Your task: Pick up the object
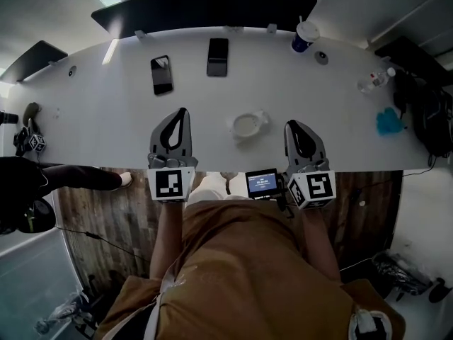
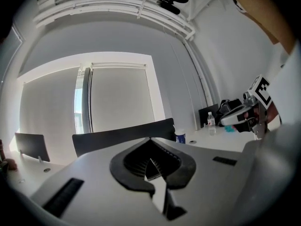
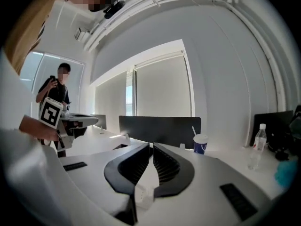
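1. My left gripper (image 1: 182, 112) hangs over the near edge of the white table (image 1: 106, 112). Its jaws are pressed together with nothing between them. Its cube shows only a black-and-white square marker, no lettering.
2. Beyond it lie a dark phone (image 1: 161, 74) and a second phone (image 1: 217, 56), both screens blank.
3. The white round object (image 1: 248, 125) sits on the table between my two grippers, apart from both and untouched.
4. A small screen (image 1: 262, 183) below the table edge shows lit text too small for me to read.
5. My right gripper (image 1: 293, 125) is closed too, and empty.
6. Far right stand a lidded cup (image 1: 304, 36) with a blue band whose print is illegible, a clear bottle (image 1: 375, 81) and a teal thing (image 1: 388, 122).
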